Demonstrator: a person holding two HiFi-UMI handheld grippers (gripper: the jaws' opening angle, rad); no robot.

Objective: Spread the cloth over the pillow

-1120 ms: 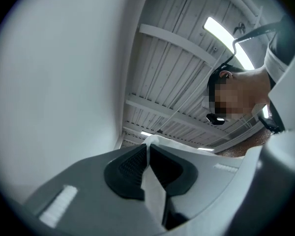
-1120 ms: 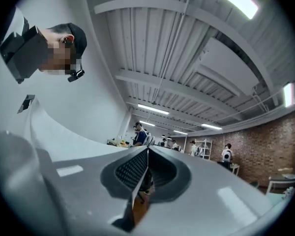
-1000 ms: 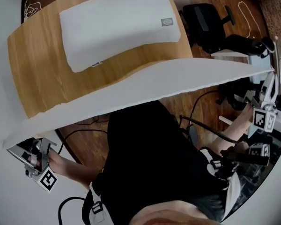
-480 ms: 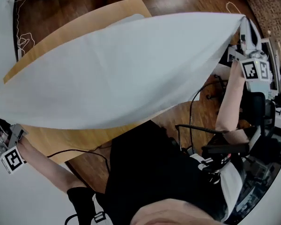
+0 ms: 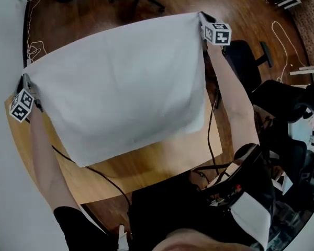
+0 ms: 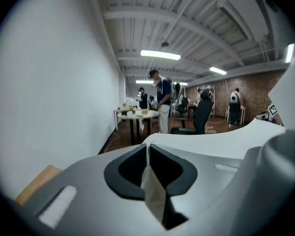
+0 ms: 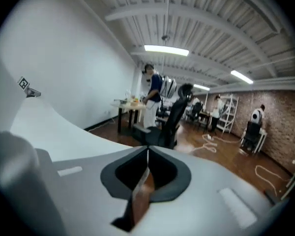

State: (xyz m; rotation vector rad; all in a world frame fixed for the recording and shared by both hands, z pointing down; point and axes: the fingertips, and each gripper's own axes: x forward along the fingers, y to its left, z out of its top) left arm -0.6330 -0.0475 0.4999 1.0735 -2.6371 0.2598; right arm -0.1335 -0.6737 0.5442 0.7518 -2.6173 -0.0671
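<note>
while both arms reach out over the wooden table (image 5: pixel 162 163), the white cloth (image 5: pixel 120 82) hangs stretched between the two tongs, held by its far corners.

left tongs (image 5: pixel 26 83): at the cloth's far left corner, beside the table's left edge. in the left gripper view they are pressed together, with a fold of cloth pinched between the pads.

right tongs (image 5: pixel 202 19): at the cloth's far right corner, past the table's far right edge and above the dark wood floor (image 5: pixel 94 20). in the right gripper view these too are closed on a narrow strip of cloth, which looks brownish in shadow.

the cloth spreads as one broad, slightly billowed sheet over most of the table. its near edge runs free across the tabletop, from lower left up to the right; whether it touches the wood cannot be told. bare table shows only along the near side and at the left.

a black cable (image 5: pixel 102 177) trails over the near part of the table toward the person. a black office chair (image 5: pixel 246 56) stands right of the table. far behind the tongs, the gripper views show standing people (image 6: pixel 162 102) and ceiling lights (image 6: pixel 160 55).
</note>
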